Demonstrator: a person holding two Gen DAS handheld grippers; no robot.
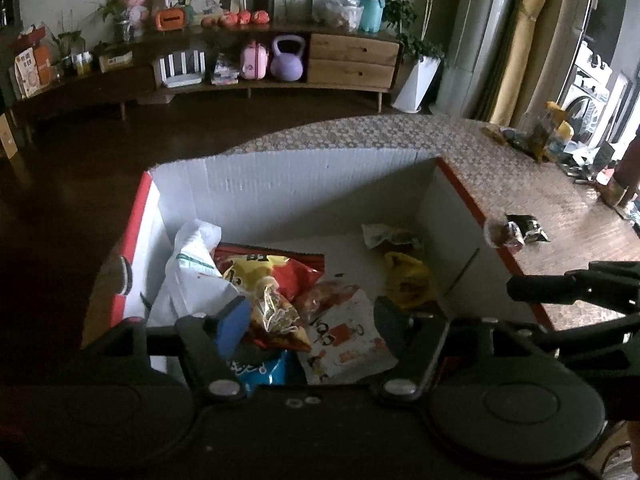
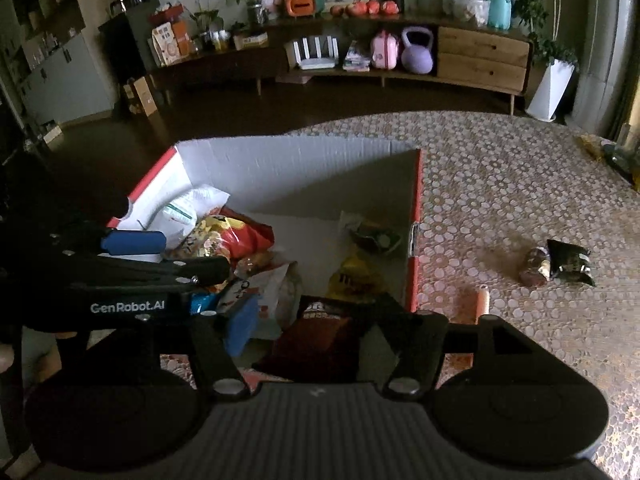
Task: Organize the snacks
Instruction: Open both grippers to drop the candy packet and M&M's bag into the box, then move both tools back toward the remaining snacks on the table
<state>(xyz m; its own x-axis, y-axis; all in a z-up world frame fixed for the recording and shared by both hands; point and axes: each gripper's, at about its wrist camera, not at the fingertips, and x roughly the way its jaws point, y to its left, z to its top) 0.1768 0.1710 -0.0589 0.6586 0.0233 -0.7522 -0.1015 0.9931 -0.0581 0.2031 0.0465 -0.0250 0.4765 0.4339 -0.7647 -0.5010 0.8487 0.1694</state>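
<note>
Left gripper (image 1: 310, 320): jaws spread, empty, above snack heap in box (image 1: 304, 178). Right gripper (image 2: 310, 320): jaws wide apart around dark orange bag (image 2: 316, 336) at near box wall; actual contact cannot be told. Outside, on desk (image 2: 520, 184): black packet (image 2: 570, 266), round wrapped snack (image 2: 534, 268), orange tube (image 2: 480, 304). Risk: bag catching on box wall, spilling outward; grippers close enough to collide.

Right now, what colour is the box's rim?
Red, on the box; clearest in the right wrist view.
</note>
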